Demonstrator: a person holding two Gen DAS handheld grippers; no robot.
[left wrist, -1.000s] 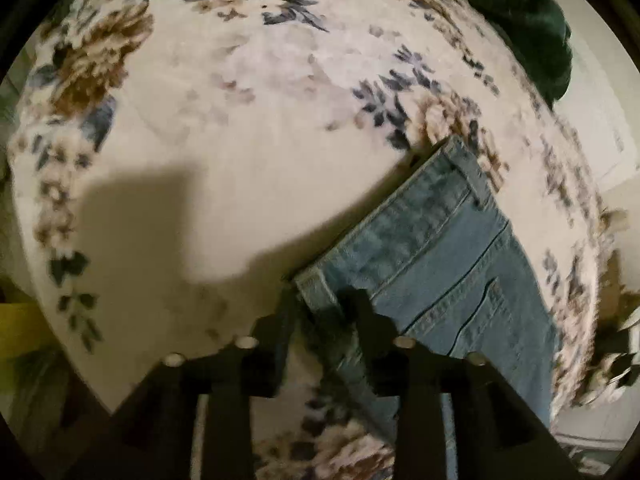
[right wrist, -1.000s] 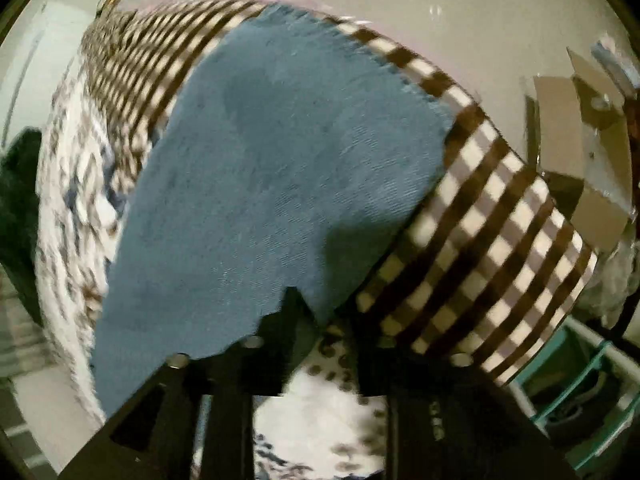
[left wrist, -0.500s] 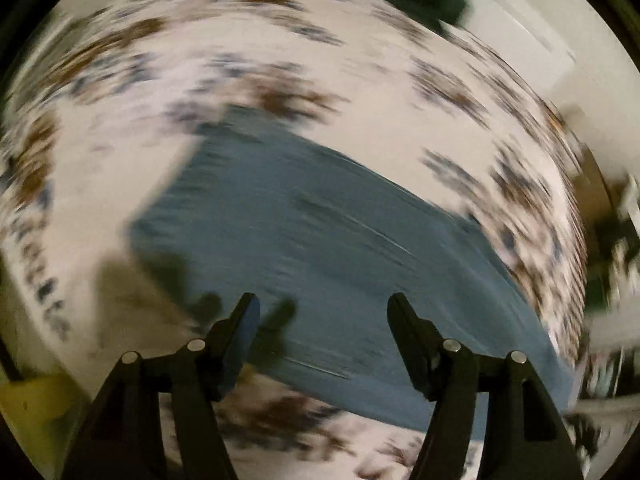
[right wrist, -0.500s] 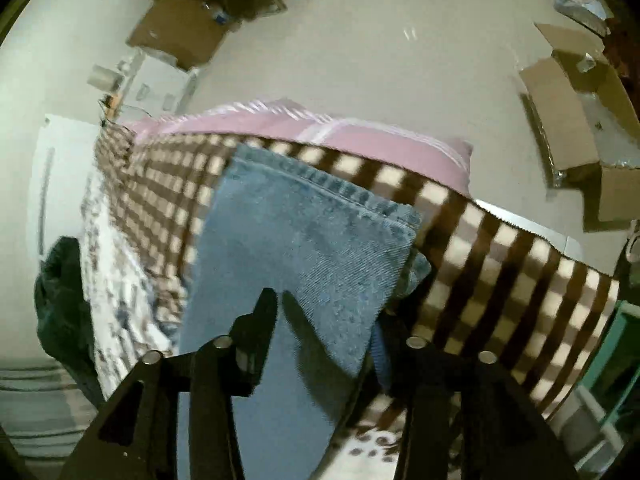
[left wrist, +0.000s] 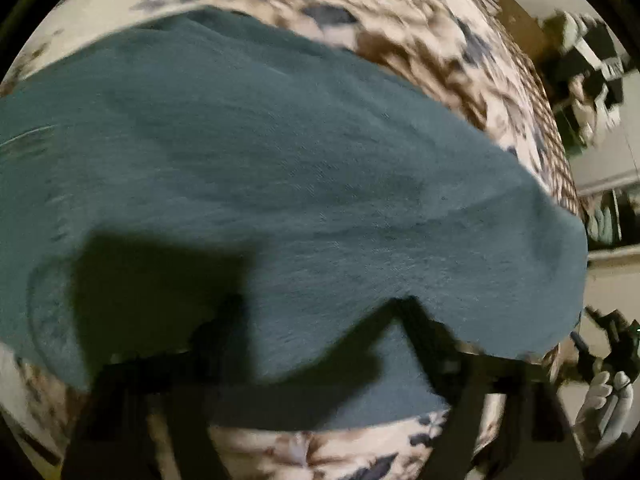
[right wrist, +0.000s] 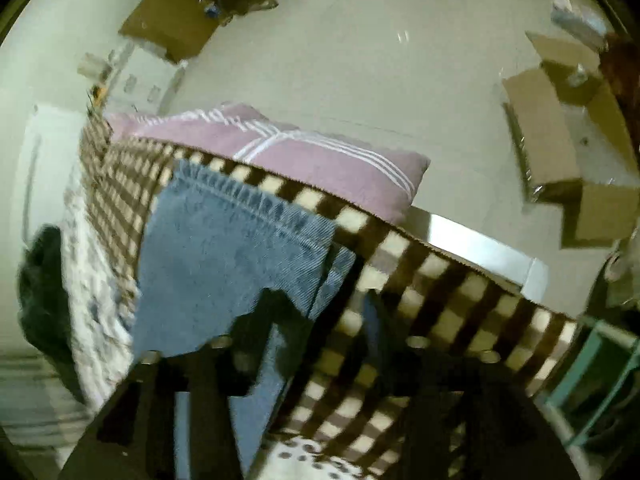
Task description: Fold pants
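The blue jeans (left wrist: 280, 168) lie spread on the flowered bedspread (left wrist: 420, 40) and fill most of the blurred left wrist view. My left gripper (left wrist: 316, 320) hangs just over the denim, jaws opening wide, pads pressing on nothing. In the right wrist view a leg hem of the jeans (right wrist: 240, 240) rests on a brown checked blanket (right wrist: 440, 300) near the bed's edge. My right gripper (right wrist: 326, 312) stands over the hem's corner, jaws opening; a flap of denim lies between its fingers but is not pinched.
A pink striped pillow (right wrist: 280, 152) sits beyond the hem at the bed's edge. Cardboard boxes (right wrist: 560, 152) lie on the pale floor (right wrist: 360, 60). A dark green cloth (right wrist: 40, 288) is at the left, a teal frame (right wrist: 600, 360) at the right.
My left gripper let go of the waistband, opened wide and swept along the jeans. My right gripper let the raised leg down onto the checked blanket and opened.
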